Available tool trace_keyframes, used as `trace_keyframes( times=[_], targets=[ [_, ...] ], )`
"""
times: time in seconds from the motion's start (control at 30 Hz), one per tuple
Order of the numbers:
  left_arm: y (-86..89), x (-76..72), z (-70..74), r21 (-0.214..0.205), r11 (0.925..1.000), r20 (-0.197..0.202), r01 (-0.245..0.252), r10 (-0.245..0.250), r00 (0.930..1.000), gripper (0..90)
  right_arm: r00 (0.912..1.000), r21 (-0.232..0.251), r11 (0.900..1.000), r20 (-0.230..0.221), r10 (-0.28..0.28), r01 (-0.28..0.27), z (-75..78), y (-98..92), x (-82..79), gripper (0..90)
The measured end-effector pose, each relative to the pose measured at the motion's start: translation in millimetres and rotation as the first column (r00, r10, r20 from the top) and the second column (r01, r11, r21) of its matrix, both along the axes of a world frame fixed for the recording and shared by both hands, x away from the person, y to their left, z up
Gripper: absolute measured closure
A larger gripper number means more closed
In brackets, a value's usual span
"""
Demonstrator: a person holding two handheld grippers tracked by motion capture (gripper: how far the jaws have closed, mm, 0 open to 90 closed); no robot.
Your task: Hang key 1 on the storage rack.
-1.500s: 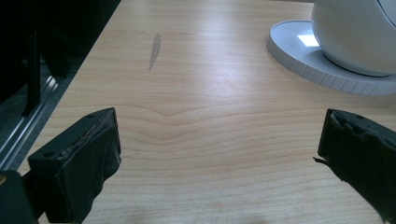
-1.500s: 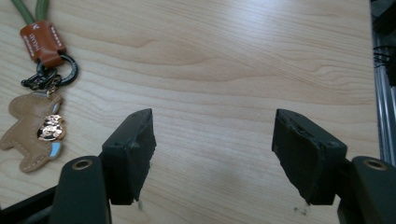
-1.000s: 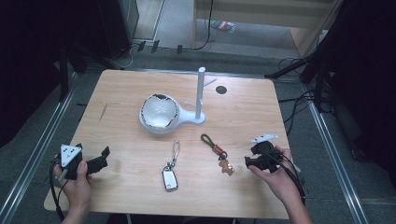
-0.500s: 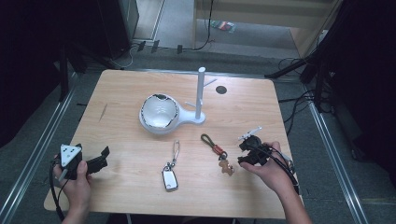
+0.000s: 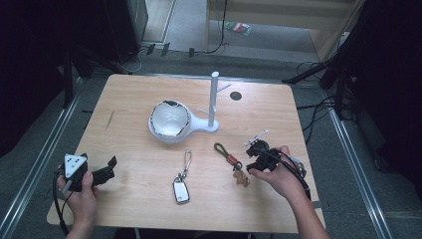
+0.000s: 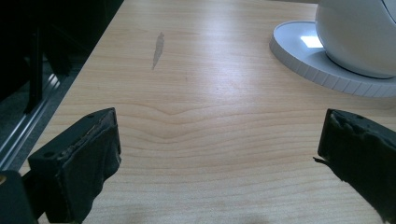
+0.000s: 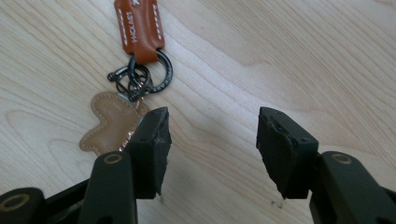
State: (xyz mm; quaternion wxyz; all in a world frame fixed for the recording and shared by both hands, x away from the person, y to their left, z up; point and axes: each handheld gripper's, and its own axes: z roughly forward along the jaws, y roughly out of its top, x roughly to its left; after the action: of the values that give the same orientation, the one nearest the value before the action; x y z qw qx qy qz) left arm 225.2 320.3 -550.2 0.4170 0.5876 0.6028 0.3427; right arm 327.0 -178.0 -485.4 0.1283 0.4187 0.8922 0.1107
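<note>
Wooden counter (image 5: 149,199) carries the leather keychain (image 5: 233,162); the right tool (image 5: 256,154), jaws apart and empty, has slid in just beside it, probably to grasp. Left tool (image 5: 102,172) waits open, well away.

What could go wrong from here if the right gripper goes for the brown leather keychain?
The right gripper is open, but the leather charm lies beside one jaw, not between them, so closing now would likely grip nothing. The charm and black rings lie flat on the table, so the jaws may slide over them. The strap and loop trail toward the white stand and could snag when lifted.
</note>
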Motion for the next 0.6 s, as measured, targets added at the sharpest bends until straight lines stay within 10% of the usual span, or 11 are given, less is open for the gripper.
trace_keyframes(
  times=[0.6],
  targets=[
    [0.2,0.5,-0.1,-0.002,1.0,-0.002,0.007,-0.007,1.0,0.0,0.9946,0.04,0.997,-0.078,0.069,-0.066,-2.5,28.2,18.4,54.1]
  ],
)
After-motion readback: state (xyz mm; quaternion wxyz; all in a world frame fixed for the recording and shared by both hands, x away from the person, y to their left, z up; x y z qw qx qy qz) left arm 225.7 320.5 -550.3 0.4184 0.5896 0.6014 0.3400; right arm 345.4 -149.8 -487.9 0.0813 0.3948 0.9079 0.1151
